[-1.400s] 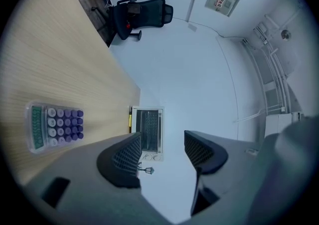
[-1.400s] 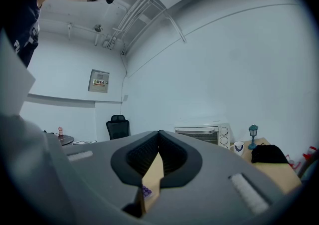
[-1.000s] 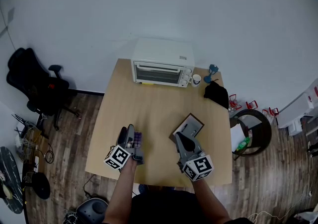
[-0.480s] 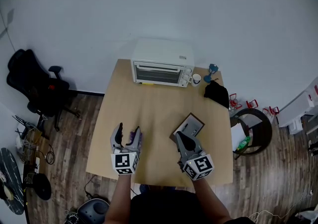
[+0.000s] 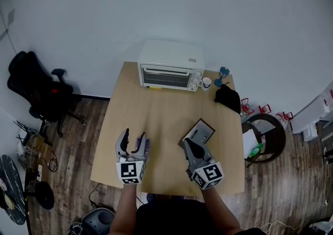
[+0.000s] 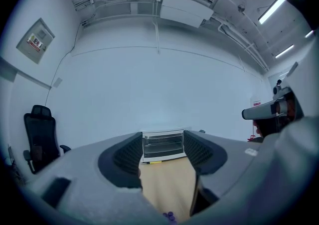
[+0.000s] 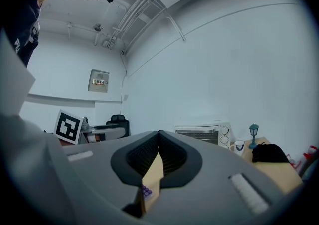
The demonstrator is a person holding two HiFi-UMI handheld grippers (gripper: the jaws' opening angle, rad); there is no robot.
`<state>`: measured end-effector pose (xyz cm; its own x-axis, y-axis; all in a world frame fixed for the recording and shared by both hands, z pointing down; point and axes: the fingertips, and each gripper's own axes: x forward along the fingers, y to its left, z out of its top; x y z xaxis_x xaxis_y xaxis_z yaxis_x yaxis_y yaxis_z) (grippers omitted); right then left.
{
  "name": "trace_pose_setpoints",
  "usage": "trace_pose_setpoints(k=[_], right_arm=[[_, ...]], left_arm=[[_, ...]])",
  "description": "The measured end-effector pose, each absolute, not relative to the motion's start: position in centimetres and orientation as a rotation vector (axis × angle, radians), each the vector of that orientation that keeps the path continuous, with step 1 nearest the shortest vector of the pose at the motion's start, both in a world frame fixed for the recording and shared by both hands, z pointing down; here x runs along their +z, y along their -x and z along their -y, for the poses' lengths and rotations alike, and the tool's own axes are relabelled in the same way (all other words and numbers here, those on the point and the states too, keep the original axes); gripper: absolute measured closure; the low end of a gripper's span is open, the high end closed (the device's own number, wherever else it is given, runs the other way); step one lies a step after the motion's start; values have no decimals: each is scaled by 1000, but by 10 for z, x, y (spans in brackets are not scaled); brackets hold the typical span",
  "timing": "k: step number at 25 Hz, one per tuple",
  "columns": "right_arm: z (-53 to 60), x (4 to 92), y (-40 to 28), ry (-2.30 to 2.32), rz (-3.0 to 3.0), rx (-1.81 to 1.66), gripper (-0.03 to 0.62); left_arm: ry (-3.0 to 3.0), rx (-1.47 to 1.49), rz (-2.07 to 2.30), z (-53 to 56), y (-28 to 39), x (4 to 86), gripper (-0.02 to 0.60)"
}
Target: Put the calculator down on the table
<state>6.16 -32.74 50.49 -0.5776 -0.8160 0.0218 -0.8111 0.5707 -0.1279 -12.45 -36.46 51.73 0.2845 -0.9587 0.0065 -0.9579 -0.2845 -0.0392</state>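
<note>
Far left, wall notice (image 6: 36, 41) too small to read; left hand-held gripper (image 5: 132, 140) level over the bench (image 5: 161, 114), square marker on its cube, jaws apart, just been closing a little, nothing between them. The calculator (image 5: 145, 146) lies on the bench just beside that gripper's right jaw, purple keys showing. Further right, right hand-held gripper (image 5: 188, 145) narrow, jaws together and empty, near a dark framed board (image 5: 199, 131)
</note>
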Motion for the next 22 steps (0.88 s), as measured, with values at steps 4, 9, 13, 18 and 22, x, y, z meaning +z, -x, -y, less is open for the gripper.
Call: trace_pose_setpoints(k=[4, 9, 13, 18, 22], right_arm=[[326, 504, -60, 1416, -2751, -191, 586], [326, 505, -61, 1414, -2749, -195, 585], [326, 505, -61, 1411, -2744, -201, 586], [324, 500, -62, 1424, -2743, -148, 586], [325, 500, -61, 1454, -2755, -95, 586]], left_arm=[[2483, -25, -1860, 358, 125, 513, 412], [2437, -16, -1866, 352, 127, 510, 586], [2438, -8, -1866, 350, 127, 508, 586], [2467, -2, -1847, 346, 126, 505, 586], [2477, -10, -1822, 343, 126, 505, 586]])
